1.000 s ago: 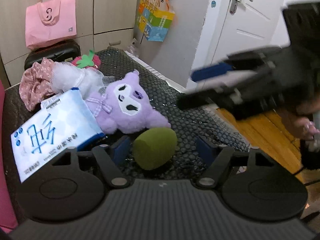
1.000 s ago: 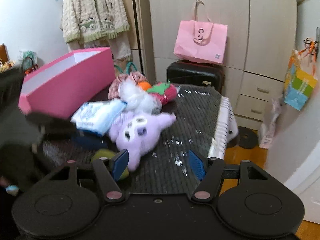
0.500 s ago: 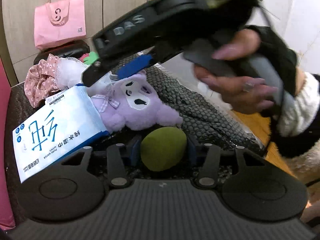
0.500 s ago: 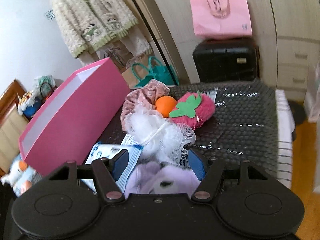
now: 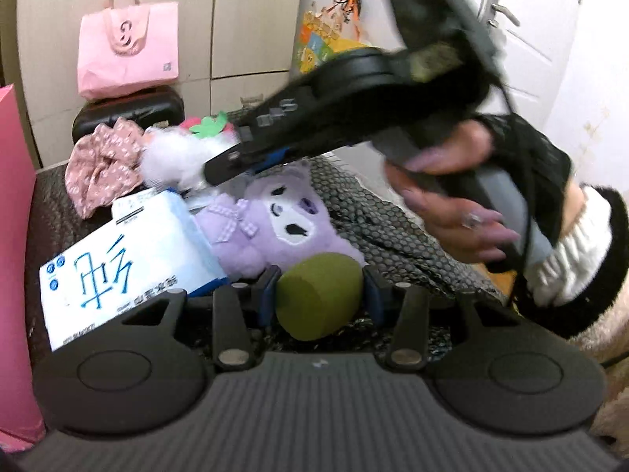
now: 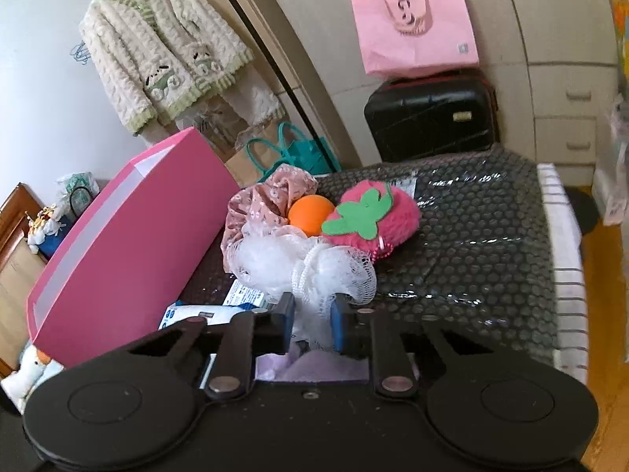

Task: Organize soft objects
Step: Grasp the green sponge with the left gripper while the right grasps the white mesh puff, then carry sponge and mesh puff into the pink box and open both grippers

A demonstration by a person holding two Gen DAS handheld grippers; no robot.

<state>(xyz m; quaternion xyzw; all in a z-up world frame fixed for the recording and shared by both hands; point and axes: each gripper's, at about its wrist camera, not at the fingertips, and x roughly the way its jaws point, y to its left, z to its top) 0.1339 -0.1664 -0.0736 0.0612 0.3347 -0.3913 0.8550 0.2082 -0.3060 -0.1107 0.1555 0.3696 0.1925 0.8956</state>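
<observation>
**Both grippers closed on soft things over a bubble-wrapped table**

The table was covered in dark bubble wrap, with a striped cloth along its right edge. Behind it stood pale cupboard doors, one black suitcase and one pink paper bag on top of it. A tall pink box stood open along the table's left side.

The left gripper had its blue pads pressed against both sides of one olive-green sponge, at the near edge of the table. Just behind it lay one purple plush toy, and to its left one white-and-blue tissue pack.

The right gripper was clenched on a fold of one white mesh bath puff, directly above the plush.

Only the left wrist view showed the sponge, the plush's face, the right hand on its handle, and a white door. Only the right wrist view showed one orange ball between one pink floral cloth and one strawberry plush, and a cream cardigan hanging on the wall.
</observation>
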